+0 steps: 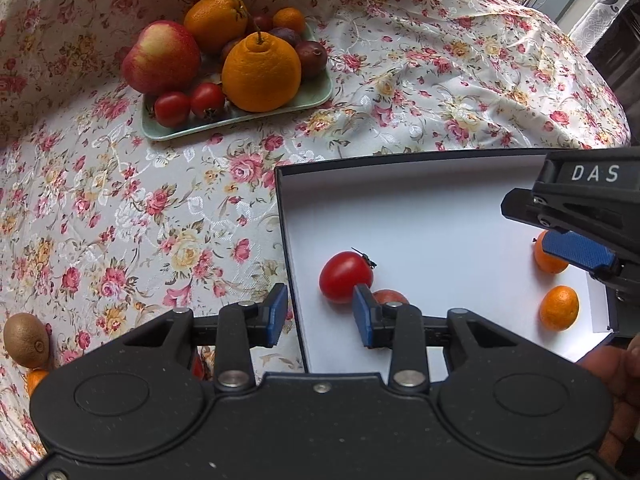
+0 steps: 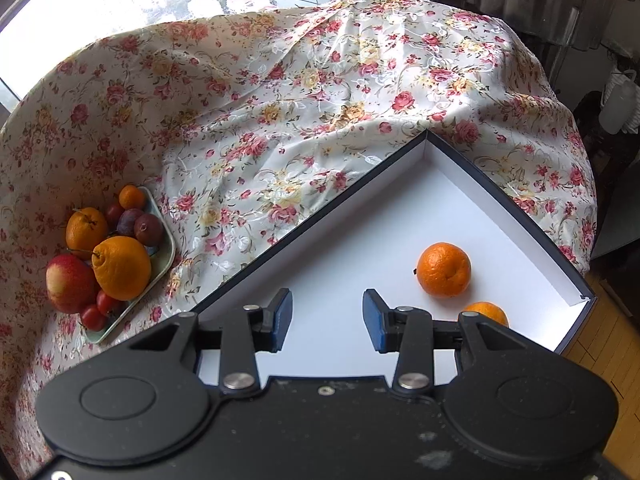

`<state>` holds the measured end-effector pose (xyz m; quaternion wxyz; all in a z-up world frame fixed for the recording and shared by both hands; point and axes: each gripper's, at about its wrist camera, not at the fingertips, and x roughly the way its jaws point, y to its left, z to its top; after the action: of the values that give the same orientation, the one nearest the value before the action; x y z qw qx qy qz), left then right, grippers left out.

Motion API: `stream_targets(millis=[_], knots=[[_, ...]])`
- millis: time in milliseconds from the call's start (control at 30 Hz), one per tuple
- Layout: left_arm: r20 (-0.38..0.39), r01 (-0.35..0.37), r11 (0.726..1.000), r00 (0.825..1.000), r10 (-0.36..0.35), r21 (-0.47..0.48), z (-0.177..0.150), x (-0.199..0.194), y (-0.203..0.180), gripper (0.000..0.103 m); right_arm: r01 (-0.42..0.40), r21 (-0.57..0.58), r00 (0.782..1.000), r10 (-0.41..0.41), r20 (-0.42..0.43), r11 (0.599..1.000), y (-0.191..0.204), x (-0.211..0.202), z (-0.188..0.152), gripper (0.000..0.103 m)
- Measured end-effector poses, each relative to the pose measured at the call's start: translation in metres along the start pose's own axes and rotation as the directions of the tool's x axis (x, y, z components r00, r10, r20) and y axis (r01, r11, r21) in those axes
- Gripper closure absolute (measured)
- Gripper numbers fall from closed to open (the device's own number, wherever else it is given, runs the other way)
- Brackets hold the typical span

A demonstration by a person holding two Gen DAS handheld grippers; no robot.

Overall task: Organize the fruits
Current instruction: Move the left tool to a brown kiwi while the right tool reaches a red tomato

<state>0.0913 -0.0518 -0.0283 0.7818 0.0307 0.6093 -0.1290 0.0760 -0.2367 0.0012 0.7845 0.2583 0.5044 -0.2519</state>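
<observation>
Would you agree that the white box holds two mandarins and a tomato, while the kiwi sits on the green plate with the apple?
Not quite: in the left wrist view the kiwi lies on the tablecloth, off the green plate. The rest stands.

From where I sit, the tablecloth (image 2: 320, 92) looks like a silky, slightly shiny woven cloth with a raised sheen pattern under the rose print. The box (image 1: 420, 216) reads as matt white card inside with a dark paper-wrapped rim. The plate (image 1: 316, 98) is smooth, glazed pale green. Both the left gripper (image 1: 320, 316) and right gripper (image 2: 327, 320) are speckled matt black plastic with bright metal pins and blue textured rubbery pads (image 1: 580, 250). The tomato (image 1: 344, 276) is glossy, the mandarin (image 2: 444, 269) dimpled, the kiwi (image 1: 25, 340) dull and fuzzy.
</observation>
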Motion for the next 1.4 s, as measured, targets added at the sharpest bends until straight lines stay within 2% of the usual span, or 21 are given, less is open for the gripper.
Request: stream_targets(millis=[733, 1067, 1400], knots=[[0.018, -0.055, 0.995, 0.998, 0.057, -0.081, -0.056, -0.039, 0.075, 0.058, -0.102, -0.142, 0.994, 0.095, -0.051, 0.985, 0.057, -0.034, -0.075, 0.060], [0.027, -0.084, 0.985, 0.996, 0.089, -0.152, -0.065, -0.051, 0.122, 0.058, -0.139, -0.227, 0.989, 0.122, -0.087, 0.964, 0.095, -0.042, -0.110, 0.060], [0.030, -0.116, 0.964, 0.991, 0.127, -0.241, -0.067, -0.058, 0.178, 0.058, -0.152, -0.317, 0.985, 0.116, -0.130, 0.936, 0.138, -0.035, -0.140, 0.060]])
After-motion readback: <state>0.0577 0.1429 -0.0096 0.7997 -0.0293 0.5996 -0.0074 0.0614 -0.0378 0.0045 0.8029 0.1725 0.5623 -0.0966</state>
